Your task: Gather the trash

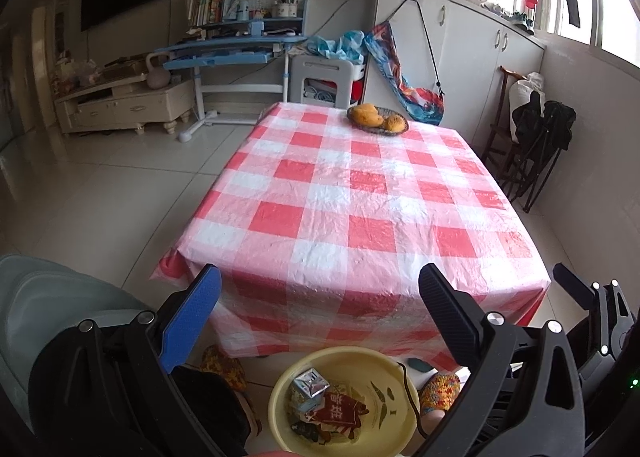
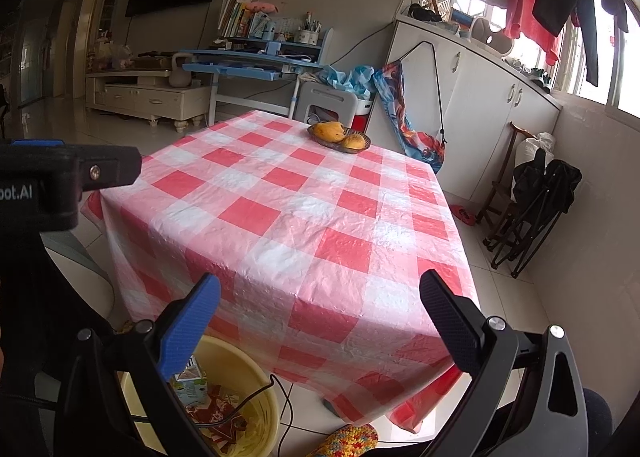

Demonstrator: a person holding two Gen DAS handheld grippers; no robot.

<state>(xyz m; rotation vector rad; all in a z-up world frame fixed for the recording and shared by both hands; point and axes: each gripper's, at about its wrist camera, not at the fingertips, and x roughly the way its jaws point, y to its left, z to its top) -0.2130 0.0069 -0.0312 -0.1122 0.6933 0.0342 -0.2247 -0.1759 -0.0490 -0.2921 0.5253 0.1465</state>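
The left hand-held gripper (image 1: 320, 289) hangs in front of the near edge of the tabletop (image 1: 360, 193), its blue and black fingers spread wide with nothing between them; the right hand-held gripper (image 2: 320, 297) is likewise spread and empty, held off the near corner of the same tabletop (image 2: 304, 209), whose red-and-white checked cloth drapes over the sides; on the far end of that cloth sits a dark woven basket (image 1: 378, 124) holding yellow-orange fruit (image 1: 366, 114), seen also from the right wrist view as the basket (image 2: 339, 140) and fruit (image 2: 330, 130); the trash lies down on the tiled floor in a yellow plastic basin (image 1: 384, 369) just in front of the tabletop's near side, below the grippers; inside it are a small crumpled drink carton (image 1: 309, 387) and a red wrapper (image 1: 340, 409) touching one another; the right wrist view shows the same basin (image 2: 240, 369) with the carton (image 2: 192, 383) and wrapper (image 2: 216, 405), and a thin black cable (image 2: 256, 393) crossing over its rim; knitted multicoloured slippers (image 1: 440, 389) rest on the floor just beside the basin.
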